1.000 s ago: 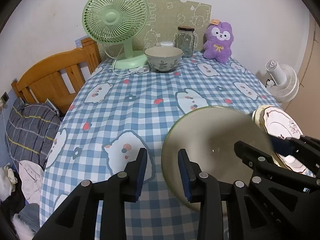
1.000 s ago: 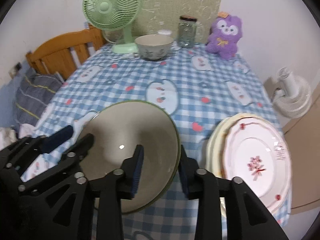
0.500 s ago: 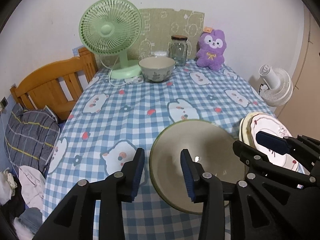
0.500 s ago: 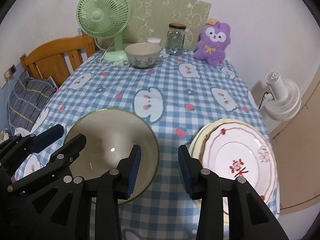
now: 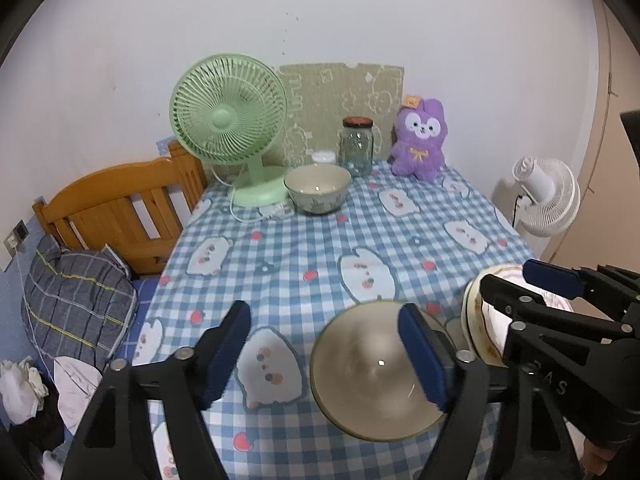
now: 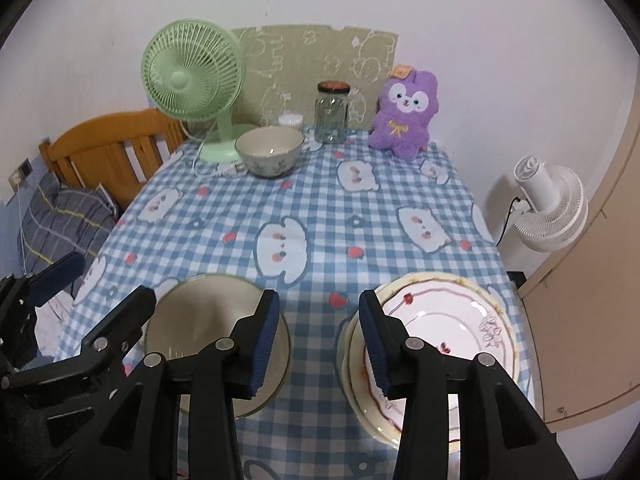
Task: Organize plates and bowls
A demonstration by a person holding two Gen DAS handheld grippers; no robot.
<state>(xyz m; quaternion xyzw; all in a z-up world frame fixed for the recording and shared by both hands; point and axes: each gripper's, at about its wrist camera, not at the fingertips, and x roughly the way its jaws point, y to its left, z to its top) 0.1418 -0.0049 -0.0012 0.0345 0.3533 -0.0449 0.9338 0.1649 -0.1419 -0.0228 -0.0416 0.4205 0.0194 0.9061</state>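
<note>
A large beige bowl with a green rim point(image 5: 360, 376) point(image 6: 208, 320) rests on the checked tablecloth near the front edge. My left gripper point(image 5: 324, 352) point(image 6: 98, 286) hovers above its left side, jaws opening wide and pressing on nothing. To the right, my right gripper point(image 6: 319, 334) point(image 5: 528, 286) hangs between the bowl and a stack of plates point(image 6: 444, 320) point(image 5: 474, 320); its jaws are opening with nothing between them. The top plate is white with red flowers. A smaller patterned bowl point(image 5: 318, 194) point(image 6: 269, 156) stands at the far end.
At the back stand a green desk fan point(image 5: 230, 120), a glass jar point(image 5: 357, 146) and a purple plush point(image 5: 418, 140). A wooden bed frame point(image 5: 116, 208) and bedding lie left of the table. A white fan point(image 6: 548, 208) stands beyond the table's right edge.
Both grippers pinched the big bowl's rim a second ago. They have let go and risen, the left jaws have spread wide, and the bowl now sits on the cloth.
</note>
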